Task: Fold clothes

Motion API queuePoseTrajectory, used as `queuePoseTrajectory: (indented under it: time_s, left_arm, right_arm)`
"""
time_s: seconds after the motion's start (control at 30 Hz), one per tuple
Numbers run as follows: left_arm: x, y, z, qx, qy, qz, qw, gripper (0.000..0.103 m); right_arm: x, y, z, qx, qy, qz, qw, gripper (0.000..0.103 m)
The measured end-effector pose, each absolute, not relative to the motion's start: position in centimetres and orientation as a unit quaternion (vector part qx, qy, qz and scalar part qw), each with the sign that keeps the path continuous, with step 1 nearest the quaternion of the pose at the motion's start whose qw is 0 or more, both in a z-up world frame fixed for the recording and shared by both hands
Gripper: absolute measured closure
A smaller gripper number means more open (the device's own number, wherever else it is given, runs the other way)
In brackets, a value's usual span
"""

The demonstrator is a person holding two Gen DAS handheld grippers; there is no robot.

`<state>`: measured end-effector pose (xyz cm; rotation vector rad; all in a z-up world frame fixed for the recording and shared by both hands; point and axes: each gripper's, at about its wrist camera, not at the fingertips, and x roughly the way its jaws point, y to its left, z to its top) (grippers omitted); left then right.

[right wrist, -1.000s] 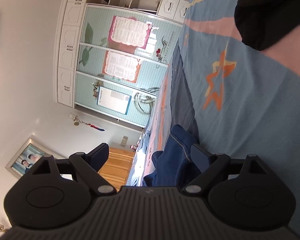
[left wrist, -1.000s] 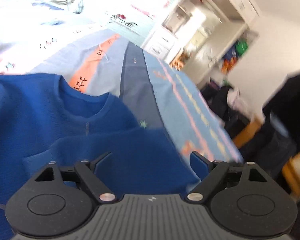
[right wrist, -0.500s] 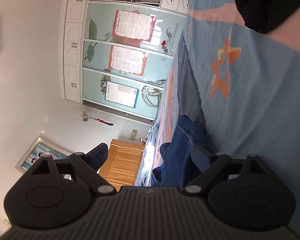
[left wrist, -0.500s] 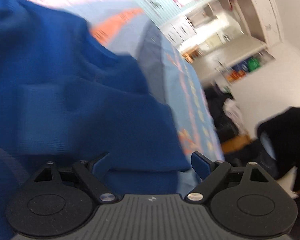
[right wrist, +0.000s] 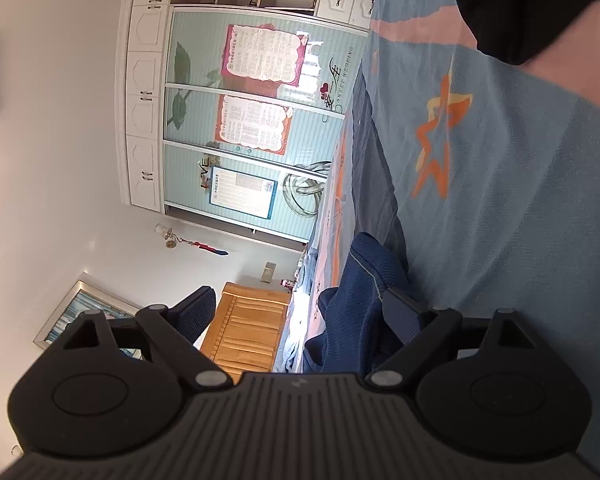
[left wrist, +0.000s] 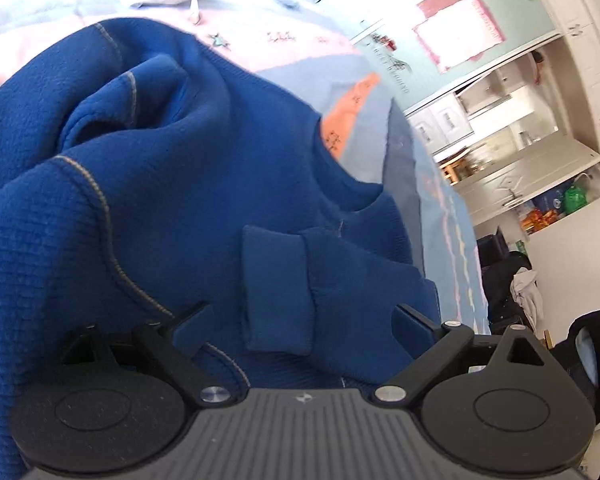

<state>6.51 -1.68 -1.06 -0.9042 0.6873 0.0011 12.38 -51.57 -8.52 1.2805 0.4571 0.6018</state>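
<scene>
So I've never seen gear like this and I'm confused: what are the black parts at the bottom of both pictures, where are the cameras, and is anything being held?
A person holds a hand-held gripper in each hand, with a wide-angle camera on each looking along its two fingers. The left hand-held gripper hangs over a crumpled blue sweater on a bedsheet with a star pattern; its jaws are opening around a sleeve cuff, not pinching it. The right hand-held gripper, turned sideways, is open and holds nothing, with the sweater just ahead.

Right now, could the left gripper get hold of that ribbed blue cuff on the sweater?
Probably yes: the cuff lies on top of the blue sweater, uncovered, between the left gripper's opening jaws.
</scene>
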Motion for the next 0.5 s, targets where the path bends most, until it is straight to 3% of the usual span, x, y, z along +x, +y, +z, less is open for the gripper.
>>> queuePoseTrajectory:
  time_s: [0.33,0.5]
  left_arm:
    - [10.0,-1.2,-3.3,-0.476,0.322,-0.05,0.817,0.001]
    - [11.9,-0.6,-4.6,-0.549,0.288,-0.099,0.778,0.003]
  right_arm:
    - [14.5,-50.8,-7.7,0.58,0.21,0.273,0.738,0.012]
    - [14.7,-50.5,-7.5,0.575,0.211,0.275,0.741,0.012]
